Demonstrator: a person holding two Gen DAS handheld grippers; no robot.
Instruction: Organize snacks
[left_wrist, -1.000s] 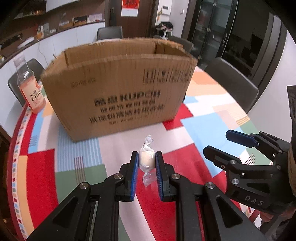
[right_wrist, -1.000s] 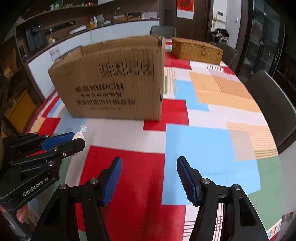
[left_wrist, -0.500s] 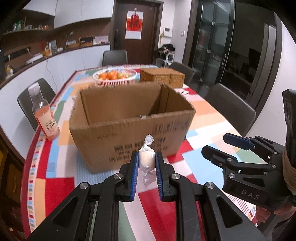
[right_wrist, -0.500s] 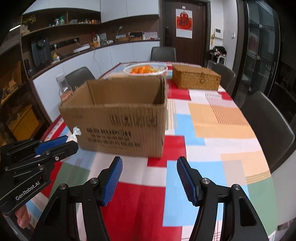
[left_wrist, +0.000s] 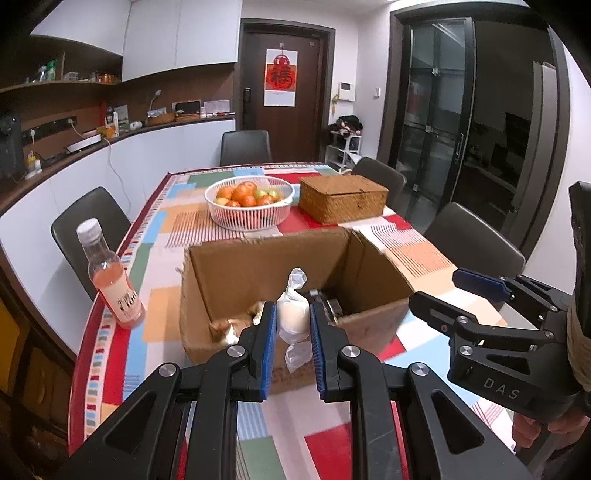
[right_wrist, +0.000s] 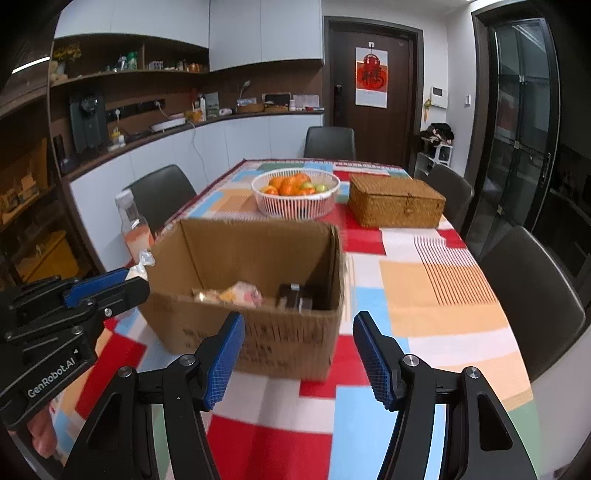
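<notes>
- The left gripper (left_wrist: 292, 345) is gripping a wrapped white candy (left_wrist: 293, 318) between its blue pads, and it is holding the candy in the air just in front of the near wall of the cardboard box (left_wrist: 236, 343).
- The right gripper (right_wrist: 298, 356) is standing half open with nothing between its fingers; it is hovering beside the left one, on the near side of the box.
- My judgement is that the task is partly done: some snacks are lying in the box already, and this candy is not yet inside.
- What is left, as far as I can see, is to bring the candy over the rim and let it go. No other loose snack is showing on the tablecloth (right_wrist: 436, 295) in these views, so I cannot tell how many are remaining.
- The box is open at the top. Inside, an orange and pink wrapped snack (right_wrist: 236, 294) is lying near the front wall, and a dark packet (right_wrist: 295, 297) is lying beside it.
- Behind the box, a white basket (left_wrist: 249, 218) is holding oranges and some green fruits.
- A wicker box (left_wrist: 343, 199) with its lid closed is standing beside the basket; its contents are hidden.
- A bottle (left_wrist: 110, 277) with pink drink is standing near the table edge, apart from the box.
</notes>
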